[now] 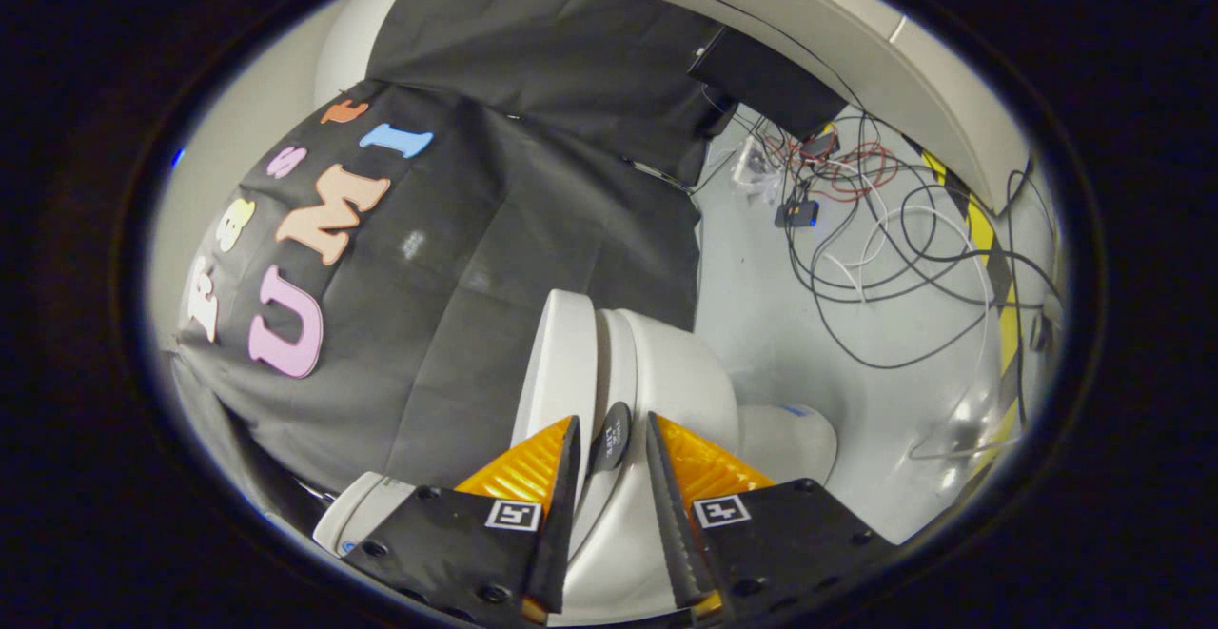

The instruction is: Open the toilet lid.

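Gripper (614, 439) nearest, its two fingers parted with a narrow gap, nothing pinched between them that I can make out. The whole tool is rolled hard over, so the room reads sideways.

Left finger lies near the edge of the toilet lid (559, 363); contact uncertain. The lid stands swung away from the seat (618, 353), a wedge of gap between them. Looks mostly raised; whether it is fully back I cannot tell. A small dark round disc (610, 436) sits in the gap between the fingertips, on the seat side. Right finger is over the toilet body (680, 372).

Beyond right: pale floor (761, 324), loose cables (885, 229), striped tape (994, 267).
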A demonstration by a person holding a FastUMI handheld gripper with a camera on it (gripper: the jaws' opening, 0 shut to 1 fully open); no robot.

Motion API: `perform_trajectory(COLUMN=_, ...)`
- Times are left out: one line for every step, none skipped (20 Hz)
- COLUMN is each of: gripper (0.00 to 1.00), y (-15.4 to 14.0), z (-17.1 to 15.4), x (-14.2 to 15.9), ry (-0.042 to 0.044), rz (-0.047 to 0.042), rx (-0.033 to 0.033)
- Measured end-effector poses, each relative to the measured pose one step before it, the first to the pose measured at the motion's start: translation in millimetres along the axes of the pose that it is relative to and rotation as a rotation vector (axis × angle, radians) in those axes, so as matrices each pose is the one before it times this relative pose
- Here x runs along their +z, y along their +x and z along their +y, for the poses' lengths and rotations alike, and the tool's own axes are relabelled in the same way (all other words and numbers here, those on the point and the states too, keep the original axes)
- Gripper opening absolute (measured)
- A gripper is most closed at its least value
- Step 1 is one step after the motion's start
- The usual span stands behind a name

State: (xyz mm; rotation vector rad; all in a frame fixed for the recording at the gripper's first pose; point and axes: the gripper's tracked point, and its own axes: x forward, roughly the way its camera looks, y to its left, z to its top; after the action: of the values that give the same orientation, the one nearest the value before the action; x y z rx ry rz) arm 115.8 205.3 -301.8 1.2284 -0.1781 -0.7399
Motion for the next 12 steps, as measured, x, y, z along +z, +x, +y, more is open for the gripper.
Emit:
perform_trajectory(gripper=0.44, y=3.38, z=3.37, x=-0.64, ry=0.00865, rz=0.00488, rx=0.01327)
perform_trajectory(gripper=0.44, y=1.69, z=3.96, x=-0.66, ry=0.00488, rz=0.00459, rx=0.01144)
perform_trajectory(gripper=0.44, y=5.00, z=-4.47, x=0.57, ry=-0.00943, rz=-0.00294, rx=-0.02369)
perform_trajectory(gripper=0.34, y=-7.47, z=-15.30, x=-2.17, ry=-0.01363, rz=0.01759, rx=-0.06692)
perform_trajectory(gripper=0.25, y=-4.23, z=5.33, x=0.84, ry=0.01635, rz=-0.00031, rx=0.03326)
perform_trajectory(gripper=0.16, y=5.85, z=3.54, x=2.53, ry=0.00180, rz=-0.00084, rx=0.00781)
perform_trajectory(gripper=0.06, y=0.76, z=1.66, x=-1.02, ry=-0.00703, rz=-0.00107, rx=0.00647)
perform_trajectory(gripper=0.06, y=0.85, z=1.38, x=0.75, ry=-0.01797, rz=0.00012, rx=0.00856)
perform_trajectory(gripper=0.06, y=-0.49, z=2.44, x=-0.16, ry=-0.03210, rz=0.00020, rx=0.00451)
perform_trajectory(gripper=0.06, y=-2.88, z=2.56, x=-0.77, ry=-0.02891, rz=0.01062, rx=0.00832)
perform_trajectory(gripper=0.06, y=-1.02, z=3.07, x=1.74, ry=-0.01260, rz=0.00688, rx=0.00655)
perform_trajectory(gripper=0.06, y=-1.32, z=2.91, x=1.44, ry=-0.01322, rz=0.00365, rx=0.00341)
